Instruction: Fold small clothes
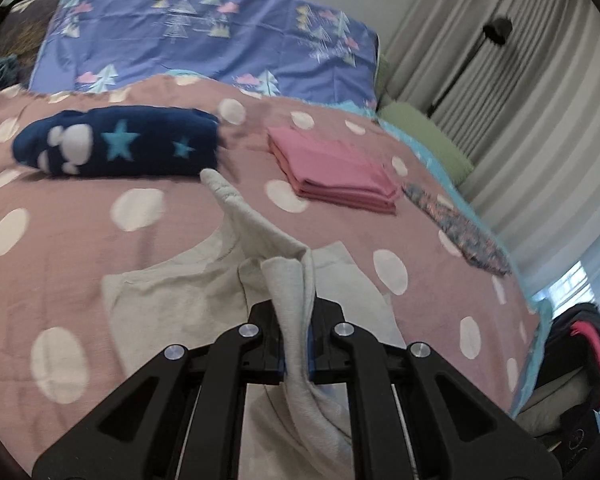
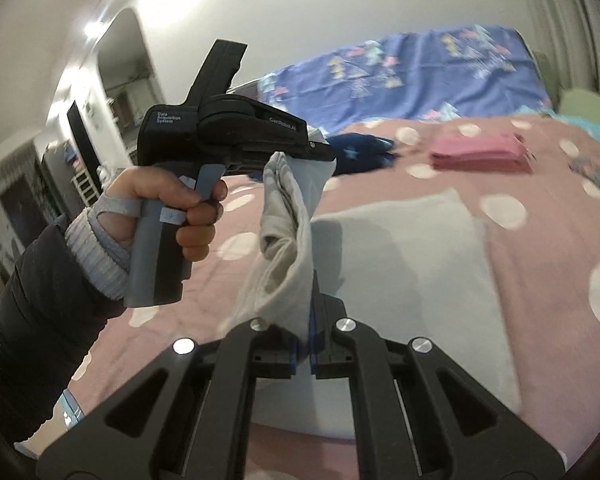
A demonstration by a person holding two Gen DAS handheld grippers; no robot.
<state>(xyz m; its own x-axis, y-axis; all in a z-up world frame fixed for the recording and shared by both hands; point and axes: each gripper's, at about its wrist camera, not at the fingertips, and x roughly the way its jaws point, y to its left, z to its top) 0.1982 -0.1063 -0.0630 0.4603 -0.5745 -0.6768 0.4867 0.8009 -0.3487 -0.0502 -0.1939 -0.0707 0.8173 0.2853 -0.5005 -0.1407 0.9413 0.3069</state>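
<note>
A light grey garment point(image 1: 172, 296) lies on the pink dotted bedspread point(image 1: 100, 220). My left gripper point(image 1: 296, 344) is shut on a bunched edge of it and lifts that edge off the bed. My right gripper point(image 2: 304, 344) is shut on another part of the same grey garment point(image 2: 412, 248), which hangs in a twisted strip between the two grippers. In the right wrist view the left gripper point(image 2: 324, 156) is held up by a hand at the left, with cloth pinched at its tip.
A folded pink cloth stack point(image 1: 336, 172) and a rolled navy star-pattern garment point(image 1: 120, 144) lie farther up the bed. A blue tree-print pillow point(image 1: 204, 32) sits at the head. Curtains point(image 1: 520, 100) hang at the right, with a dark bag point(image 1: 580, 344) below.
</note>
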